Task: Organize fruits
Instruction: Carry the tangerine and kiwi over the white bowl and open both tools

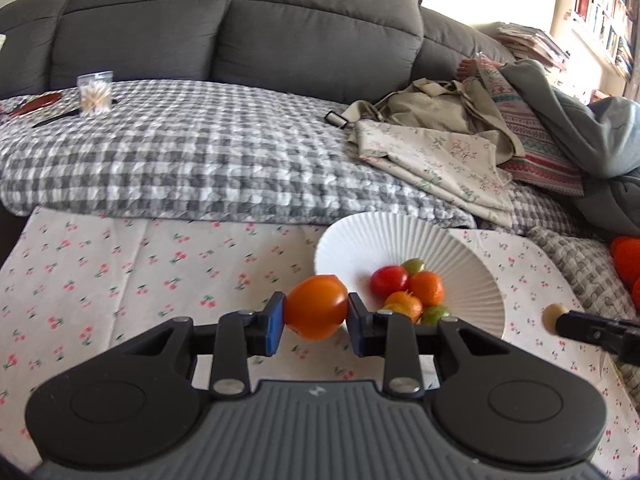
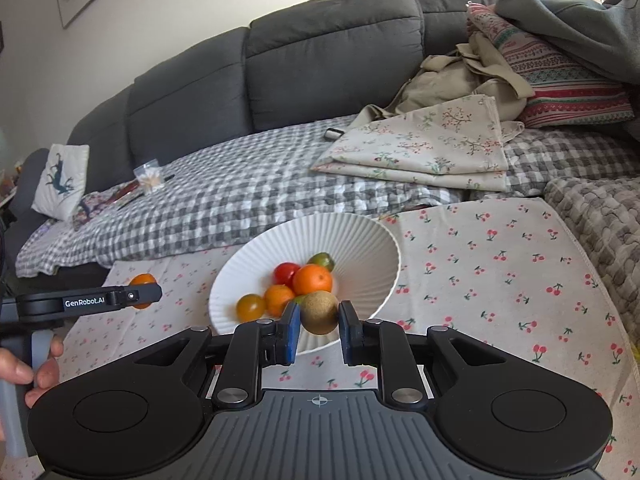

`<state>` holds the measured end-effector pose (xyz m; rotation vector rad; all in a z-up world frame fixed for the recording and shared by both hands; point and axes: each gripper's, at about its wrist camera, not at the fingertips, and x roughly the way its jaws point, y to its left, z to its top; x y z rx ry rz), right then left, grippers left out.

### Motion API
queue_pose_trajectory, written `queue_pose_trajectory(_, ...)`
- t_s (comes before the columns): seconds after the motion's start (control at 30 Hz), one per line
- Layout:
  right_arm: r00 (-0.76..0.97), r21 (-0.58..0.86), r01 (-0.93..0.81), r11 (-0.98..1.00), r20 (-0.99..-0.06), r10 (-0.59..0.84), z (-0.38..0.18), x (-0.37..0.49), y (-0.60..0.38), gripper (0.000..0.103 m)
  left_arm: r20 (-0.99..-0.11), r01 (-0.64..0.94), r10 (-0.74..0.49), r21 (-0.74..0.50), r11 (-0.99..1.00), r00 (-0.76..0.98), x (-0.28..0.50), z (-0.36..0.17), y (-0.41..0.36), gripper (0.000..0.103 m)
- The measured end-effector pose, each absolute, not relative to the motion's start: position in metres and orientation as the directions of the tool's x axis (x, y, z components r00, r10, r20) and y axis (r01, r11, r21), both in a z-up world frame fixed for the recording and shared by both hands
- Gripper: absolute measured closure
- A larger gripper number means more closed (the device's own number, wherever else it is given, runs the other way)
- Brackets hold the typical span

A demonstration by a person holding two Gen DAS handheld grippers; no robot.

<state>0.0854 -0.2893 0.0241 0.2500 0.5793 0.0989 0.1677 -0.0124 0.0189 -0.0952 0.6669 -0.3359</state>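
Observation:
My left gripper [image 1: 316, 318] is shut on an orange tomato [image 1: 317, 306] and holds it above the cherry-print cloth, just left of the white ribbed bowl [image 1: 460, 256]. The bowl holds several small fruits: a red tomato [image 1: 389, 280], oranges and green ones. My right gripper [image 2: 319, 322] is shut on a brown kiwi [image 2: 319, 312] at the bowl's [image 2: 360, 248] near rim. The left gripper with its orange tomato [image 2: 141, 280] shows at the left in the right wrist view. The right gripper's tip with the kiwi [image 1: 554, 317] shows at the right in the left wrist view.
The cherry-print cloth [image 2: 500, 280] covers the table. Behind it is a grey sofa [image 1: 240, 32] with a checked blanket [image 1: 200, 152], folded floral fabric [image 2: 432, 148], pillows and clothes. More orange fruit [image 1: 628, 260] lies at the far right edge.

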Motion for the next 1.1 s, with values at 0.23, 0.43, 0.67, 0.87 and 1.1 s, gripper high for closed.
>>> queue_pose_trajectory(0.23, 0.833, 0.254, -0.009, 0.967, -0.534, 0.148, 0.012, 0.105, -0.291, 0.084, -0.585, 0.331, -0.377, -0.19, 0.924, 0.718, 0.183, 0.013, -0.041, 0.072)
queue_pose_trajectory(0.43, 0.825, 0.196, -0.007, 0.98, -0.553, 0.117, 0.0, 0.124, -0.285, 0.084, -0.612, 0.349, -0.396, -0.201, 0.915, 0.685, 0.203, -0.001, -0.06, 0.072)
queue_pose_trajectory(0.67, 0.815, 0.149, -0.027, 0.988, -0.57, 0.108, -0.01, 0.138, -0.275, 0.084, -0.633, 0.369, -0.386, -0.167, 0.914, 0.671, 0.21, -0.017, -0.075, 0.072)
queue_pose_trajectory(0.87, 0.802, 0.133, -0.028, 0.991, -0.588, 0.102, -0.018, 0.148, -0.271, 0.084, -0.627, 0.373, -0.392, -0.169, 0.912, 0.674, 0.211, -0.018, -0.075, 0.071)
queue_pose_trajectory(1.1, 0.803, 0.124, -0.02, 0.992, -0.589, 0.09, -0.019, 0.148, -0.269, 0.078, -0.619, 0.379, -0.396, -0.167, 0.91, 0.678, 0.209, -0.016, -0.075, 0.063)
